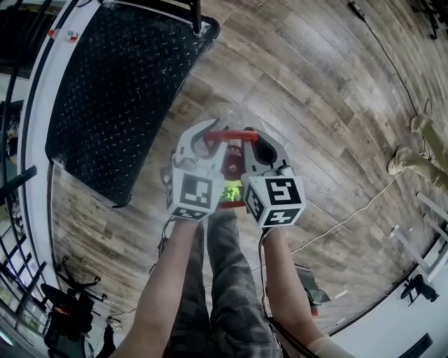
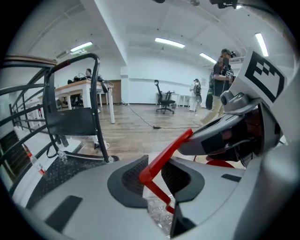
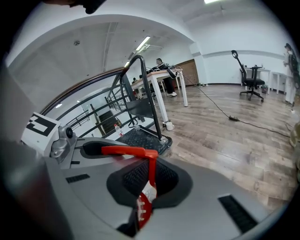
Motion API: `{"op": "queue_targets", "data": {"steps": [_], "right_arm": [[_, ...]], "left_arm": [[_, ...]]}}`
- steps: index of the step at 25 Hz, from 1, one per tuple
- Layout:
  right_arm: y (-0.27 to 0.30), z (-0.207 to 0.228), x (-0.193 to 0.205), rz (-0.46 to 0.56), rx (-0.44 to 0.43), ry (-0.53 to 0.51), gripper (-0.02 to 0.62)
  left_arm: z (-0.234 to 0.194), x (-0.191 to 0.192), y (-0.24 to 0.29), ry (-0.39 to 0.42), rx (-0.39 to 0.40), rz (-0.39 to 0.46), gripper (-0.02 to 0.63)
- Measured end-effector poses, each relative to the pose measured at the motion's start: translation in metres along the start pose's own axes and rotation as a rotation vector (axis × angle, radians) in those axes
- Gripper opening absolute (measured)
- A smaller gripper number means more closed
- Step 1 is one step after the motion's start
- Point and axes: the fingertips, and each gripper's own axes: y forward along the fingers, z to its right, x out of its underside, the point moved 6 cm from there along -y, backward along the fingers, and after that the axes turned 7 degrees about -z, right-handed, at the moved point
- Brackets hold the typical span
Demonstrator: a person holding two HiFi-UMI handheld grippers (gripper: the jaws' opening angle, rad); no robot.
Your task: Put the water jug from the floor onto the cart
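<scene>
The clear water jug (image 1: 225,117) stands on the wood floor just ahead of the person's legs, with a red carry handle (image 1: 227,134) over its cap. My left gripper (image 1: 203,134) has the handle's corner (image 2: 146,176) between its jaws (image 2: 153,180); a sliver of gap shows at one pad. My right gripper (image 1: 255,140) is shut on the handle's thin upright strap (image 3: 151,174), the flat red bar (image 3: 124,151) running off to its left. The black flat cart (image 1: 119,91) lies to the upper left, with its push bar (image 1: 198,17) at the far end.
A white ledge and black railing (image 1: 21,210) run along the cart's left side. A thin cable (image 1: 350,217) crosses the floor at right, near another person's shoes (image 1: 420,150). Desks and an office chair (image 2: 165,99) stand far off.
</scene>
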Motion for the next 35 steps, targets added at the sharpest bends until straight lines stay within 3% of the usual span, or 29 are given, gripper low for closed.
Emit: {"op": "queue_targets", "data": {"steps": [12, 21, 35], "right_arm": [[-0.030, -0.016, -0.011, 0.070, -0.013, -0.033, 0.017], [-0.066, -0.027, -0.051, 0.139, -0.009, -0.060, 0.017], [-0.157, -0.073, -0.108, 0.186, -0.034, -0.070, 0.017]], "left_arm": [[0.007, -0.011, -0.028, 0.048, -0.023, 0.021, 0.074], [0.004, -0.061, -0.060, 0.090, -0.039, 0.069, 0.069], [0.015, -0.133, -0.154, 0.123, -0.053, 0.089, 0.064]]}}
